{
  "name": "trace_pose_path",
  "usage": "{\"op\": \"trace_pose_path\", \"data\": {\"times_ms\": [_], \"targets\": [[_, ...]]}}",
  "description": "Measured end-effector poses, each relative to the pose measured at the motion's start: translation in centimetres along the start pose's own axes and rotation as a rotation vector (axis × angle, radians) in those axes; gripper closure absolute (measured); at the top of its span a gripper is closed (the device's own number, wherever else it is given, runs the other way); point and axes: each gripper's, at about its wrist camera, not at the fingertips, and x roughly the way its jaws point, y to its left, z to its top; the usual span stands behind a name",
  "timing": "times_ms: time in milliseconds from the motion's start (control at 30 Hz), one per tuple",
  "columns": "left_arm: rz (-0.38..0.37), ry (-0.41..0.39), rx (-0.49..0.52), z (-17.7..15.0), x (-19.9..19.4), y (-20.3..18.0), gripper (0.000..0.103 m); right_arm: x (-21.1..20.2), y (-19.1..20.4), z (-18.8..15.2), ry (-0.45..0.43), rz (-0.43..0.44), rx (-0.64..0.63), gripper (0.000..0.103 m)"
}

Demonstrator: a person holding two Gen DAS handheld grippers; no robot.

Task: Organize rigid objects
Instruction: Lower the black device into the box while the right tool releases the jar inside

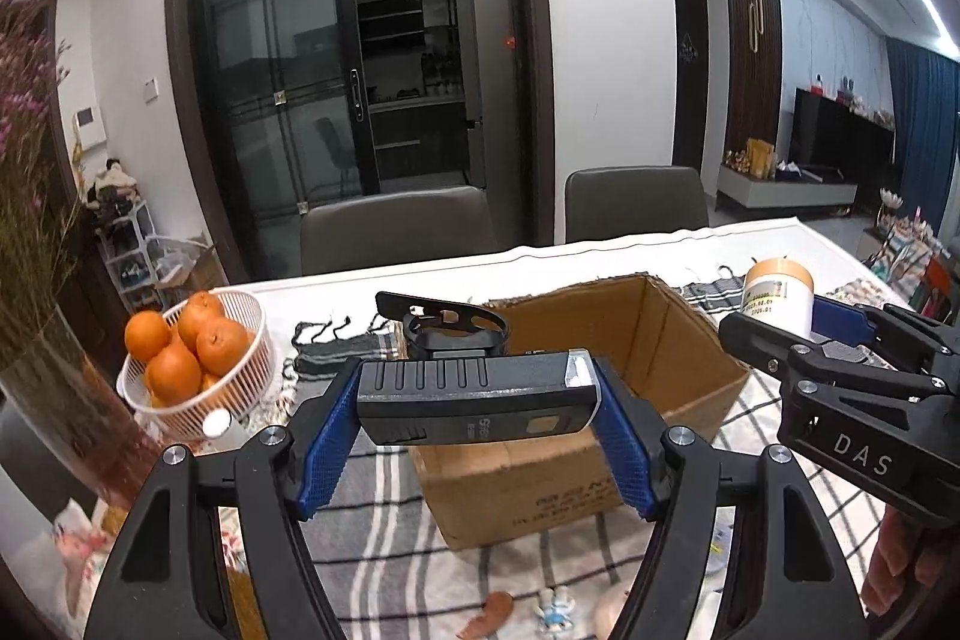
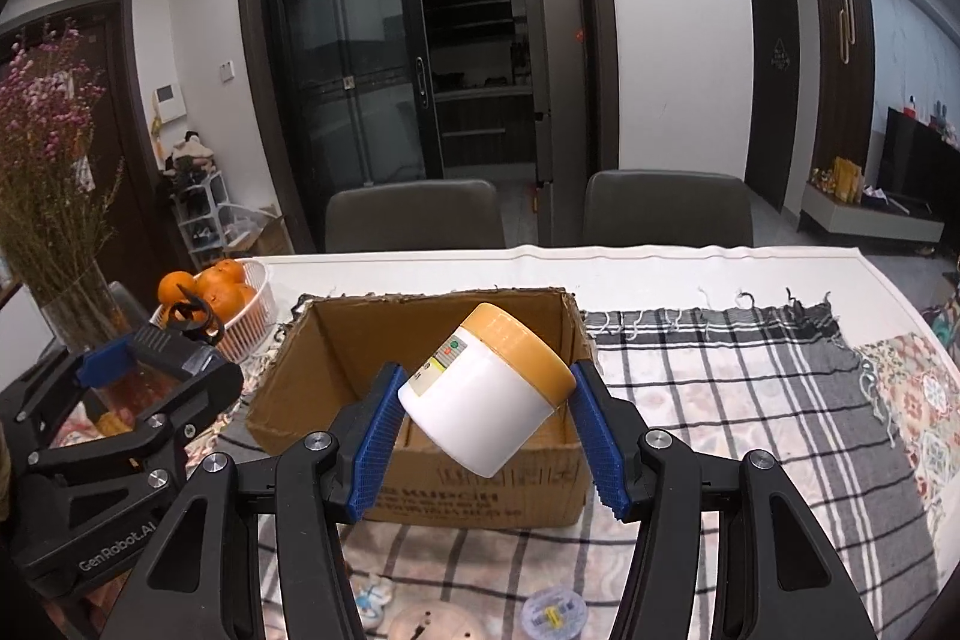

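My left gripper (image 1: 477,415) is shut on a black bike light with a strap mount (image 1: 474,394), held crosswise in the air just left of the open cardboard box (image 1: 678,340). My right gripper (image 2: 489,421) is shut on a white jar with a yellow lid (image 2: 489,388), tilted, held above the box's front edge (image 2: 480,499). The jar (image 1: 780,295) and right gripper (image 1: 840,334) show at the right of the left wrist view. The left gripper (image 2: 120,364) with the light (image 2: 174,349) shows at the left of the right wrist view.
A white basket of oranges (image 1: 240,382) stands left of the box, beside a glass vase of dried flowers (image 2: 78,316). A plaid cloth (image 2: 750,382) covers the table. Small items lie near the front edge (image 2: 552,607). Two chairs (image 2: 414,214) stand behind the table.
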Motion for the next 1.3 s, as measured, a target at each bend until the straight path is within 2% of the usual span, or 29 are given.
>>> {"op": "trace_pose_path", "data": {"times_ms": [133, 367, 800, 933, 1100, 1300], "targets": [[0.017, -0.005, 0.038, 0.9, 1.3, -0.2, 0.031, 1.8, -0.4, 0.8, 0.050, 0.010, 0.004, 0.047], [0.019, 0.051, 0.084, 1.8, 4.1, -0.6, 0.031, 4.6, -0.6, 1.8, 0.111, -0.002, -0.040, 0.047], [-0.032, 0.252, 0.126, 2.0, 9.3, -0.9, 0.031, 8.7, -0.3, 2.0, 0.247, 0.009, -0.121, 0.047], [-0.062, 0.325, 0.118, 1.7, 10.7, -1.0, 0.031, 9.8, -0.8, 1.9, 0.292, 0.015, -0.113, 0.046], [-0.063, 0.379, 0.113, 1.7, 11.9, -1.3, 0.031, 10.9, -1.2, 1.5, 0.343, 0.031, -0.091, 0.046], [-0.031, 0.369, 0.120, 1.9, 11.6, -1.3, 0.024, 11.7, -1.7, 1.5, 0.365, 0.025, -0.066, 0.044]]}}
